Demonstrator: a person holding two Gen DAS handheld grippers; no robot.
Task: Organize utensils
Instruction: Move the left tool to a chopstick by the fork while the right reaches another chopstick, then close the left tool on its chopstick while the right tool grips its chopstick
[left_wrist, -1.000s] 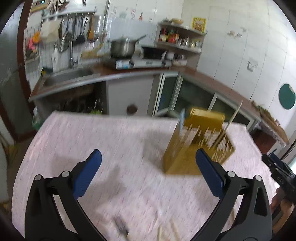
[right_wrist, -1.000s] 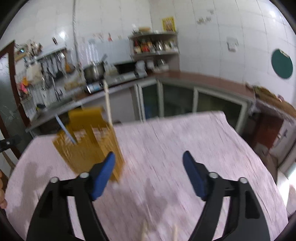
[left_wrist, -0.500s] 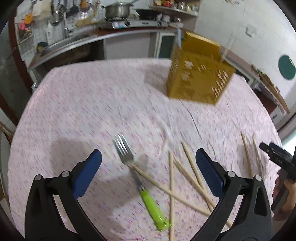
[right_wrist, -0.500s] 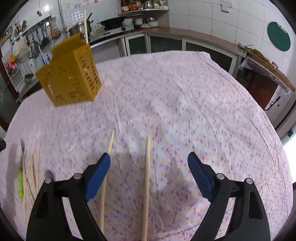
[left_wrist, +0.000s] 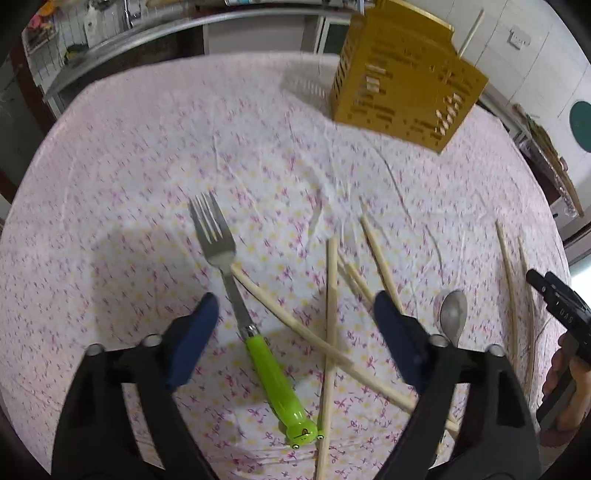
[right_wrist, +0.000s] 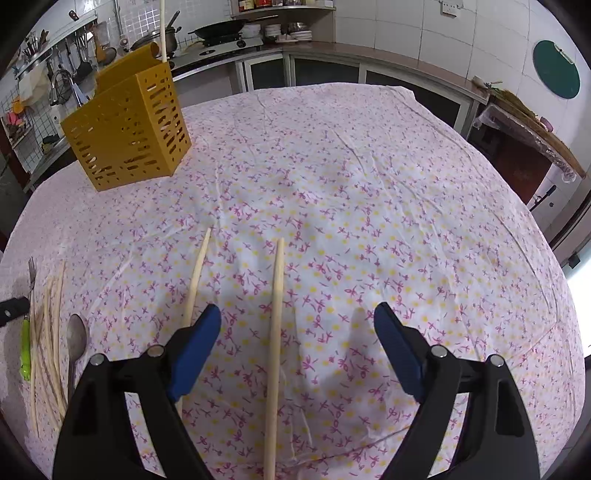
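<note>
fork (left_wrist: 221, 254) with green handle now lies between the wide-open, empty left gripper (left_wrist: 293, 321) fingers, which have dropped from holder height toward the table: likely the next pick. crossed chopsticks (left_wrist: 330, 325) touch its neck and may snag. right gripper (right_wrist: 297, 332), open and empty, straddles a lone chopstick (right_wrist: 275, 332); yellow holder (right_wrist: 129, 129) stands well apart, spoon (left_wrist: 453, 314) nearby.
</note>
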